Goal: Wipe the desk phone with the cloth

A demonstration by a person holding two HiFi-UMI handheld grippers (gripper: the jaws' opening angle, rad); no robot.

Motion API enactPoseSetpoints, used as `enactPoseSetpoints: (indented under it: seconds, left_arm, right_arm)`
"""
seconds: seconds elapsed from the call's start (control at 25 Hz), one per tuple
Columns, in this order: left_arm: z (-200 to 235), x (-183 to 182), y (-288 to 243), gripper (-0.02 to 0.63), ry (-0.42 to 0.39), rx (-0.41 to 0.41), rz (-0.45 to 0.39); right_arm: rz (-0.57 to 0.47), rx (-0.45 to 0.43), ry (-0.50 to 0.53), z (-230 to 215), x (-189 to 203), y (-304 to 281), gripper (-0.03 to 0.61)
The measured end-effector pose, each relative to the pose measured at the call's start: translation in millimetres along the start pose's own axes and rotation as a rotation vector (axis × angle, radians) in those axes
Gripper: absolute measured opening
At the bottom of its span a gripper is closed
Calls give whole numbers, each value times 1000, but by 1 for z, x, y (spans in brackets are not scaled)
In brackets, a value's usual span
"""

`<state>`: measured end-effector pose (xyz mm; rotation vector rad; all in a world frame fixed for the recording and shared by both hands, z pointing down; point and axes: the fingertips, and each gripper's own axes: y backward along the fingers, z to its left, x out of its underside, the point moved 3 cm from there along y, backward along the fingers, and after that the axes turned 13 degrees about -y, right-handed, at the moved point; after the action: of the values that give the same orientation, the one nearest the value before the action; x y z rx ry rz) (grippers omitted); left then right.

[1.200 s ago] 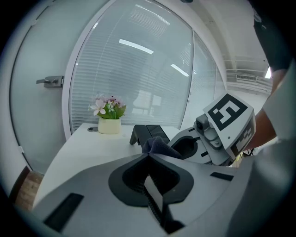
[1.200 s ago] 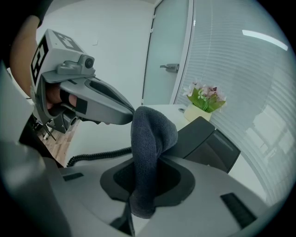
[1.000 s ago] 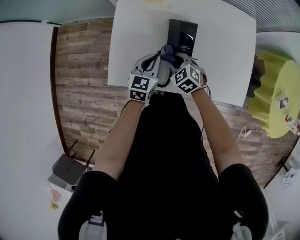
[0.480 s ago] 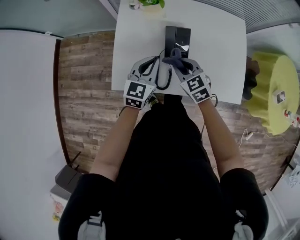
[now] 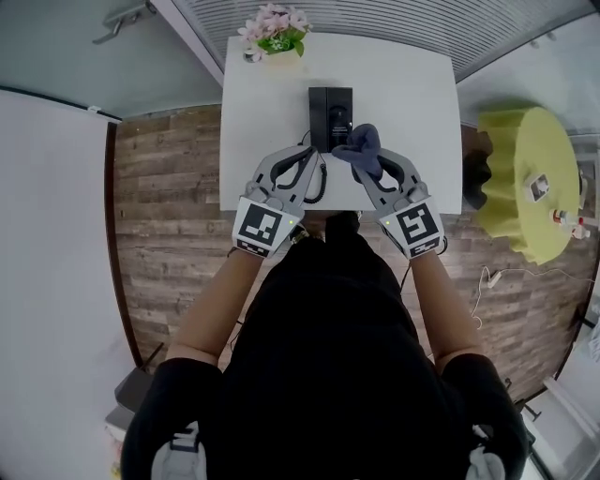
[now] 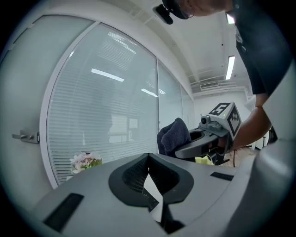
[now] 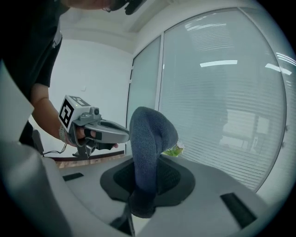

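The black desk phone (image 5: 330, 114) stands on the white table (image 5: 412, 103), its coiled cord (image 5: 317, 185) trailing toward the near edge. My right gripper (image 5: 364, 165) is shut on a dark blue cloth (image 5: 365, 146), which hangs just off the phone's near right corner. In the right gripper view the cloth (image 7: 150, 139) sticks up from the jaws of the right gripper (image 7: 145, 178). My left gripper (image 5: 306, 159) is beside the phone's near left corner, over the cord. Its pads meet with nothing between them in the left gripper view (image 6: 148, 159). Both gripper views tilt upward and miss the phone.
A pot of pink flowers (image 5: 273, 28) sits at the table's far edge. A yellow-green round table (image 5: 530, 178) stands to the right on the wood floor (image 5: 164, 216). A glass wall with blinds (image 6: 106, 106) runs behind the table.
Both grippers have drawn back from the phone and spread apart. The cloth has come off the phone's front and now sits at its right corner. The head camera has tilted forward.
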<state>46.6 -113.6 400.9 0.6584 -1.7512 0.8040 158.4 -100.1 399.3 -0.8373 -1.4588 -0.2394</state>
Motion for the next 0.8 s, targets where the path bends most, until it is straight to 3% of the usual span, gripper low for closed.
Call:
enactPoseSetpoints:
  seconds: [0.2,0.36,0.8]
  left_arm:
    - [-12,-36,13,9,15,30,-45]
    - [-17,-64,16,9,63,0,-108]
    - [-27,-99,4,9,68,-50,-98]
  right_arm:
    - [-90,-45,-53,6,-30,31,86]
    - [-149,-100,-101,1,-50,50,86]
    - [-241,-237,-90,-11,-86,67,86]
